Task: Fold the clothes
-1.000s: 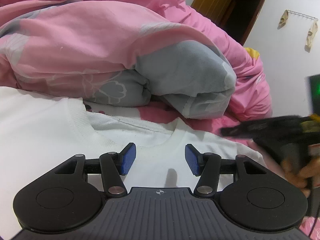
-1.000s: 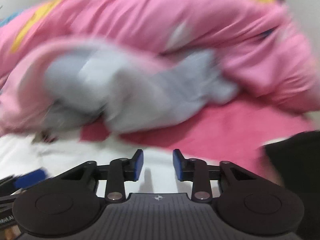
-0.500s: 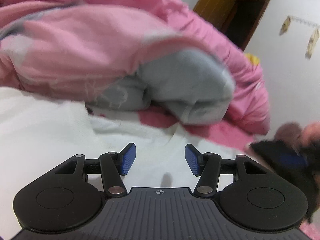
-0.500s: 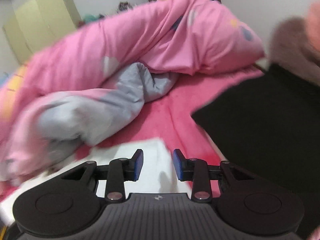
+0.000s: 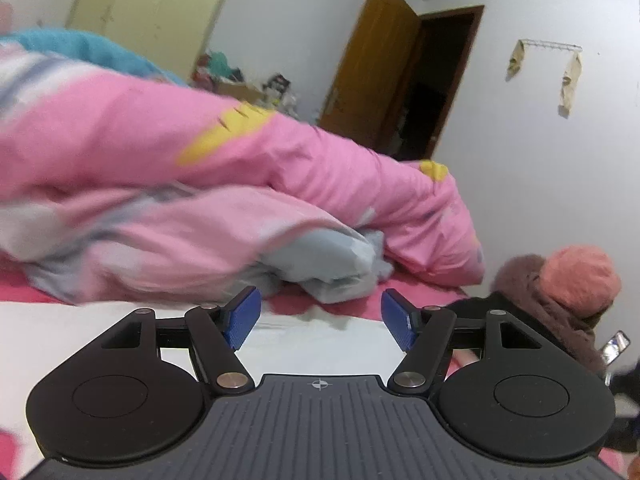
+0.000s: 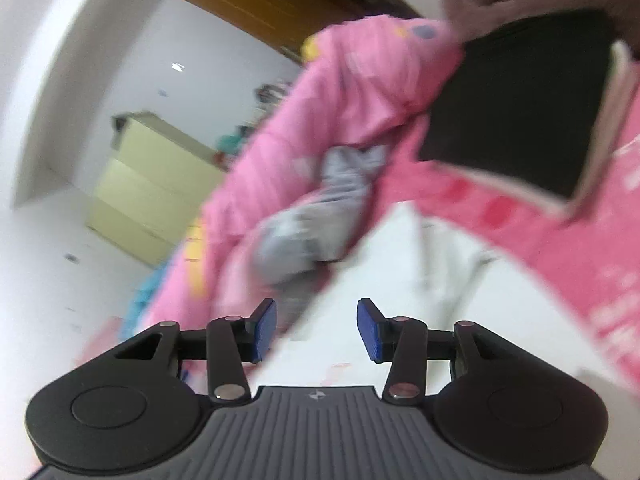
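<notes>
Spread flat on a pink bed sheet (image 5: pixel 420 294): a white, soft knitted garment (image 5: pixel 120 332), directly below and ahead of both tools. Left hand-held gripper (image 5: pixel 320 318), blue ribbed pads wide apart, empty, level above the cloth's far edge. Right hand-held gripper (image 6: pixel 316 328), likewise parted and empty, tilted, blurred, over the same white cloth (image 6: pixel 460 300). Long axis of the garment not clear. Neither hand plainly nearer. Behind, a crumpled pink-and-grey quilt (image 5: pixel 200 200), puffy and smooth.
</notes>
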Available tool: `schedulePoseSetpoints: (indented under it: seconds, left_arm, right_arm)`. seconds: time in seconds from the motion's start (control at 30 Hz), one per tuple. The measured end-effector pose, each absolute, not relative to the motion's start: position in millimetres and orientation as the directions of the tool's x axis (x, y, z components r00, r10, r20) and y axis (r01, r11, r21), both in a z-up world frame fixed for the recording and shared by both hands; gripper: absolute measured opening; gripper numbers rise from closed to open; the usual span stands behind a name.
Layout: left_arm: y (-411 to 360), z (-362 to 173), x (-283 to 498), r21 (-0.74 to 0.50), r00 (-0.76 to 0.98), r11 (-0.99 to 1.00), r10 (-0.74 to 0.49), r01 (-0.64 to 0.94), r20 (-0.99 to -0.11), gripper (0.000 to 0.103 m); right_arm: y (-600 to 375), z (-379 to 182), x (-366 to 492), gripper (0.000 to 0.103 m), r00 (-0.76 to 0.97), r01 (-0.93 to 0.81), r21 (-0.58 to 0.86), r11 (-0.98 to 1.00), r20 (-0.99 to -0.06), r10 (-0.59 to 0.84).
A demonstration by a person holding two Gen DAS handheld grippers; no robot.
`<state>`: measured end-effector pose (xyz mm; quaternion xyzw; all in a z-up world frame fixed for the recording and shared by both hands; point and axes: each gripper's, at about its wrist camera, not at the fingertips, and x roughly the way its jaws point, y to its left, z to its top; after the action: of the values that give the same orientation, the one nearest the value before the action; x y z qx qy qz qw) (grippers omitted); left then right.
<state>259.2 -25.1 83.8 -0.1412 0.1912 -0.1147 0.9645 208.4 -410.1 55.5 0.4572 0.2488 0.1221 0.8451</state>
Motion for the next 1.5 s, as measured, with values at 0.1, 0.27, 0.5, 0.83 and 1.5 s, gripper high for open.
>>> schedulePoseSetpoints:
  seconds: [0.1,0.27,0.5,0.83,1.5]
  left_arm:
    - [-8,73,240,-0.287,0.886,0.948,-0.245,0.135,-0.393,0.069]
    - [6,32,228,-0.272,0.826,0.957,-0.229,0.096,-0.515,0.069]
    - [-12,-45,252,-0.292,0.693,0.954,-0.254,0.066,-0.675,0.069]
    - [-25,-56,252,-0.214,0.768,0.974,-0.191,0.072,-0.611,0.004]
    - [10,6,271,-0.304,0.922,0.95,-0.049,-0.076,-0.385,0.003]
  right_arm:
    - [-374,69,202,0.067,0.872,-0.057,0.819,0.571,-0.237,0.428]
    - [-341,40,194,0.066,0.909,0.024,0.726,0.688,-0.302,0.288]
    - [-374,-18,206,0.066,0.904,0.19,0.685,0.703,-0.401,0.146]
    - [-389,-34,209,0.062,0.895,0.219,0.615,0.758,-0.436,0.096]
    - [-416,-67,215,0.062,0.848,0.319,0.68,0.66,-0.516,0.122]
